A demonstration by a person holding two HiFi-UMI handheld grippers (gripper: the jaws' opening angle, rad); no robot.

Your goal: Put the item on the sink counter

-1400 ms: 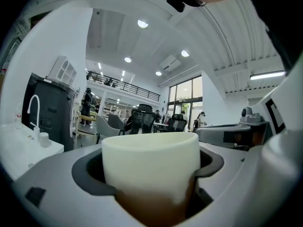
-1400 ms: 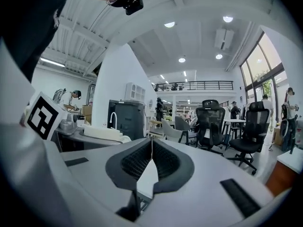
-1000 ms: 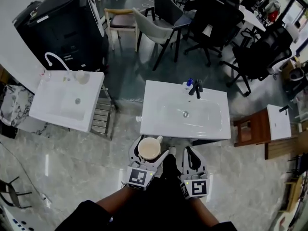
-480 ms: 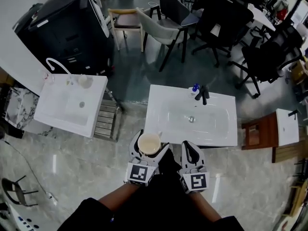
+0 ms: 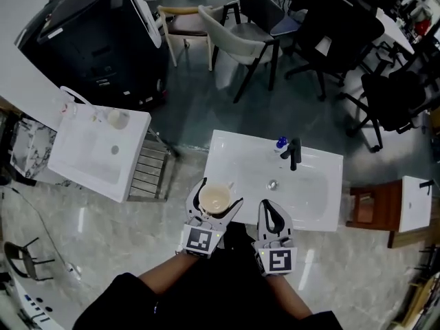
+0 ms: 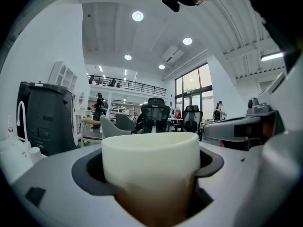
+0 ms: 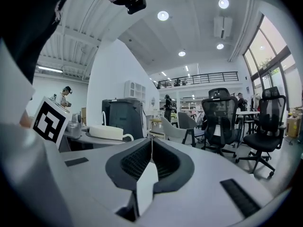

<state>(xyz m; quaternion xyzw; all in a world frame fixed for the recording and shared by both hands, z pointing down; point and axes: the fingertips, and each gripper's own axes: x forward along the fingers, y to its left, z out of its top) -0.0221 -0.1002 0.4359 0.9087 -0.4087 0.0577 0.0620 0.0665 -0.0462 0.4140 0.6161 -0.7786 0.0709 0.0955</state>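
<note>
A cream cup [image 5: 214, 199] sits upright between the jaws of my left gripper [image 5: 214, 199], which is shut on it just before the near left corner of the white sink counter [image 5: 234, 158]. In the left gripper view the cup [image 6: 150, 169] fills the middle, clasped by both jaws. My right gripper [image 5: 270, 219] is beside it to the right, shut and empty, over the counter's front edge; its jaws meet in the right gripper view [image 7: 150, 148], where the cup [image 7: 107, 132] shows at left. A black faucet [image 5: 294, 152] and a blue-capped item [image 5: 280, 144] stand at the counter's back.
A second white sink unit [image 5: 96, 153] with a curved tap stands at left, a metal rack [image 5: 151, 167] between the two sinks. A large black machine [image 5: 93, 43], chairs [image 5: 244, 36] and office chairs [image 5: 337, 33] lie beyond. A wooden stool [image 5: 368, 208] is at right.
The view has closed in on the sink counter, which now lies nearer to both grippers. The cup stays held in the left gripper and the right stays shut.
</note>
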